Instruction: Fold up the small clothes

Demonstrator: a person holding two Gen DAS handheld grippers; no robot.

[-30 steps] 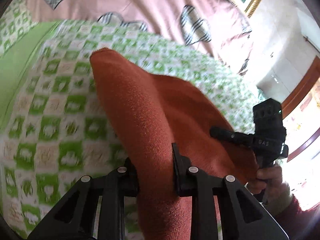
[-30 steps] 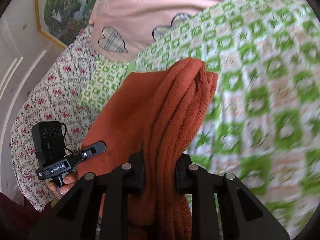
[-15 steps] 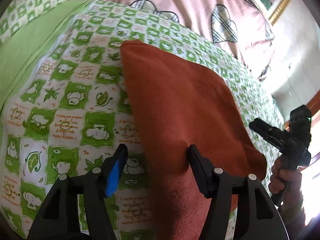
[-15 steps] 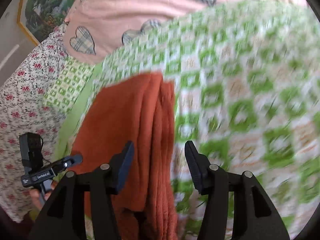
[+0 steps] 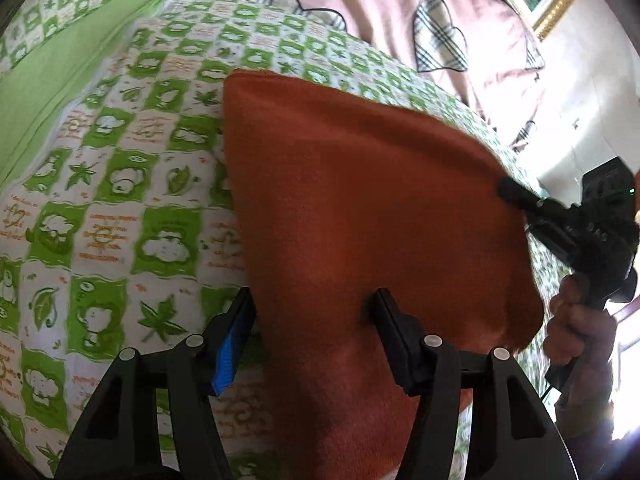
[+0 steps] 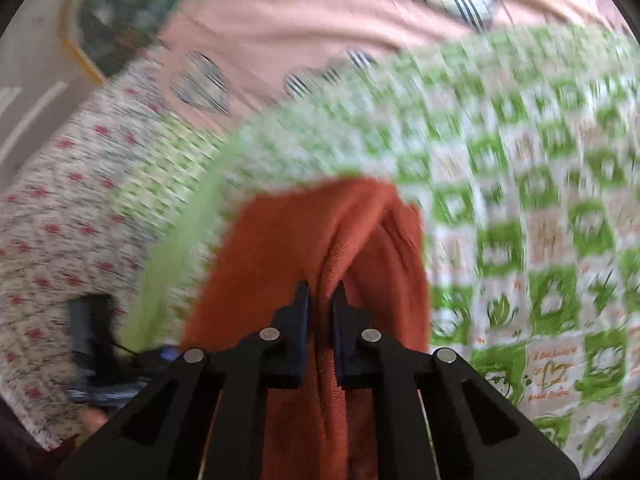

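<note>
Where it lies folded, rust-orange knit garment (image 5: 360, 208), ridged edge pinched, green-checked bedspread (image 5: 120, 208)

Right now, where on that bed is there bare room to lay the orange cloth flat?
The green checked quilt is bare left of the orange cloth, up to the plain green strip. It is crowded on the cloth's other side, where a hand holds the right tongs.

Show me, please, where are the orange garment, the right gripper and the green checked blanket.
orange garment (image 5: 360, 208): left wrist view, middle of its flat top layer.
right gripper (image 6: 320, 296): right wrist view, midway between its fingertips, shut on a ridge of the garment.
green checked blanket (image 5: 120, 184): left wrist view, bare part left of the garment.
</note>
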